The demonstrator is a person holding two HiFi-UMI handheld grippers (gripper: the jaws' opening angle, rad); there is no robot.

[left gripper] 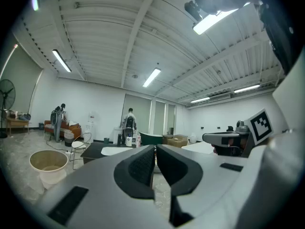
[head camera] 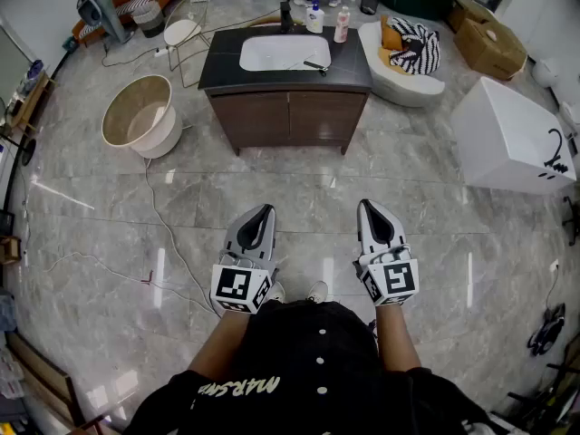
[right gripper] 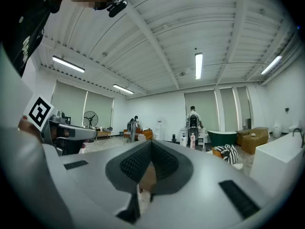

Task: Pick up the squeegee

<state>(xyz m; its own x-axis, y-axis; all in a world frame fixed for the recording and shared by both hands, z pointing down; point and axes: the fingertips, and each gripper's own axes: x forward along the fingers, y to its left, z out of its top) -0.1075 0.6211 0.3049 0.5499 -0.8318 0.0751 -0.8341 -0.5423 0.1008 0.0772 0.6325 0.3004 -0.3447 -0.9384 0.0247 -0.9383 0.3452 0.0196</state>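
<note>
Seemingly light and stiff, the squeegee point(head camera: 315, 64) lies toward the vanity counter's point(head camera: 222, 66) front-right corner, best pinched by its handle, while the left gripper point(head camera: 265, 212) and right gripper point(head camera: 367, 206) are closed, empty.

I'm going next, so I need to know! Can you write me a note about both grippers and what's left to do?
Left gripper: shut, empty, held level above the floor.
Right gripper: shut, empty, alongside it.
Squeegee: lying on the right rim of the sink, on the dark vanity ahead, far from both grippers.
Done: nothing yet.
Left to do: walk up, open a gripper, close it on the squeegee's handle, lift.
</note>
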